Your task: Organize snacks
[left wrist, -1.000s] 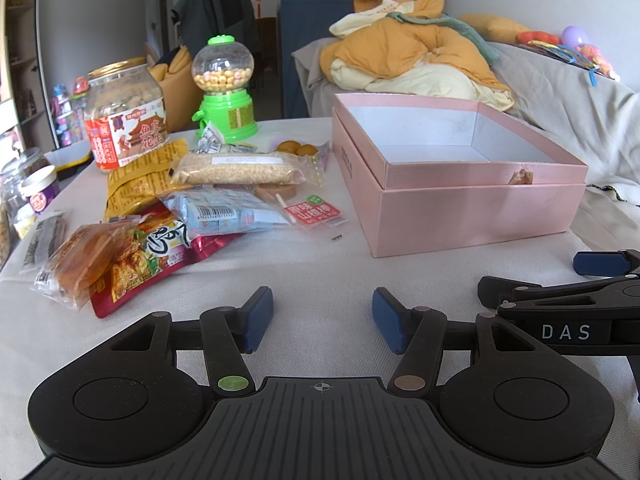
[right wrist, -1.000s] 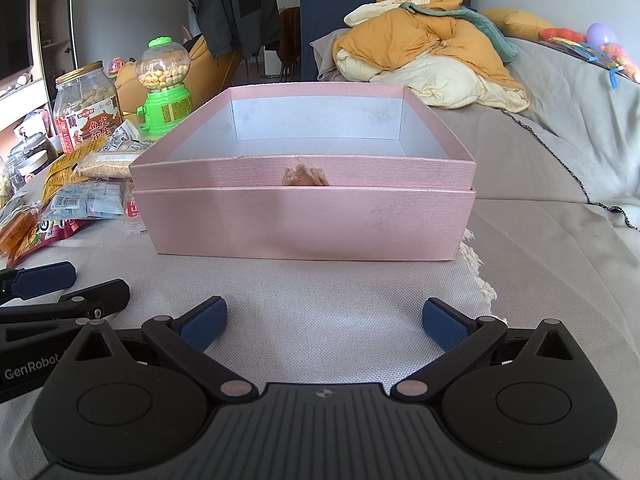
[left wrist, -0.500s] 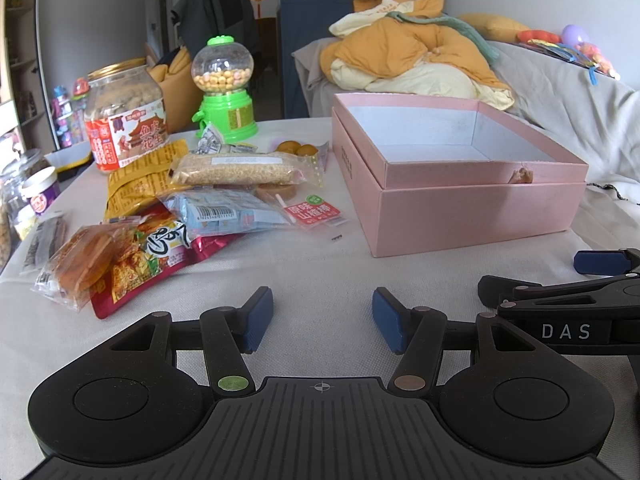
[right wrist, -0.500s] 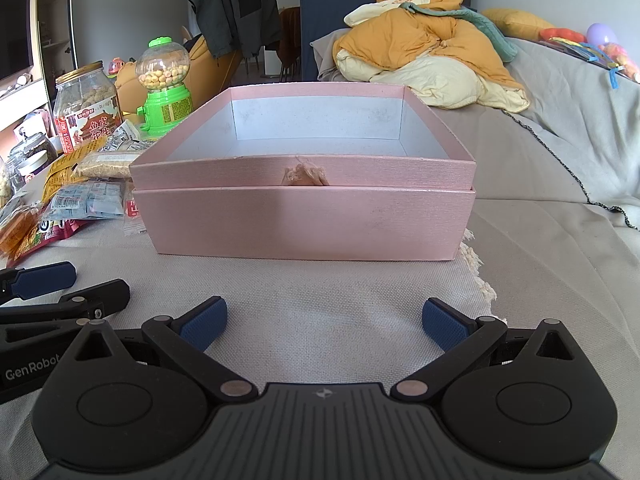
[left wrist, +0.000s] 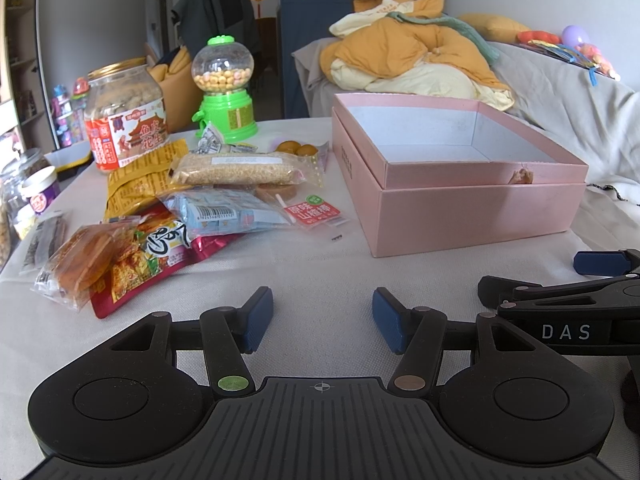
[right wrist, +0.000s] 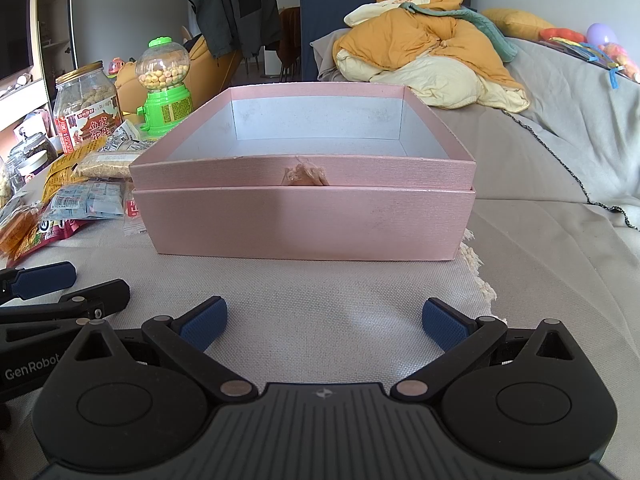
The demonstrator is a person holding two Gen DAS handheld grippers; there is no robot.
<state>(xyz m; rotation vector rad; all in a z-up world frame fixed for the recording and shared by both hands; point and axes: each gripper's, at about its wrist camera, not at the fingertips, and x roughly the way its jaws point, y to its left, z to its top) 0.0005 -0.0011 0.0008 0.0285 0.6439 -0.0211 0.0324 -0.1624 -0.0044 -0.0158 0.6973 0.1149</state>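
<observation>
An empty pink box [left wrist: 460,196] [right wrist: 304,216] stands on the white cloth, its inside silver-grey. Left of it lies a heap of snack packets: a red bag [left wrist: 160,252], a clear pack of orange pieces [left wrist: 80,264], a blue-white pack [left wrist: 224,212], a grain bar pack [left wrist: 236,170] and a yellow bag [left wrist: 136,184]. My left gripper [left wrist: 322,320] is open over bare cloth, short of the heap. The right gripper [right wrist: 322,322] is open in front of the box, nothing between its fingers. Each gripper shows at the edge of the other's view.
A peanut jar [left wrist: 124,116] and a green gumball machine [left wrist: 224,88] stand behind the packets. More jars [left wrist: 36,192] sit at the far left edge. A grey-covered sofa [right wrist: 560,140] with a pile of yellow bedding [right wrist: 424,52] lies behind and right of the box.
</observation>
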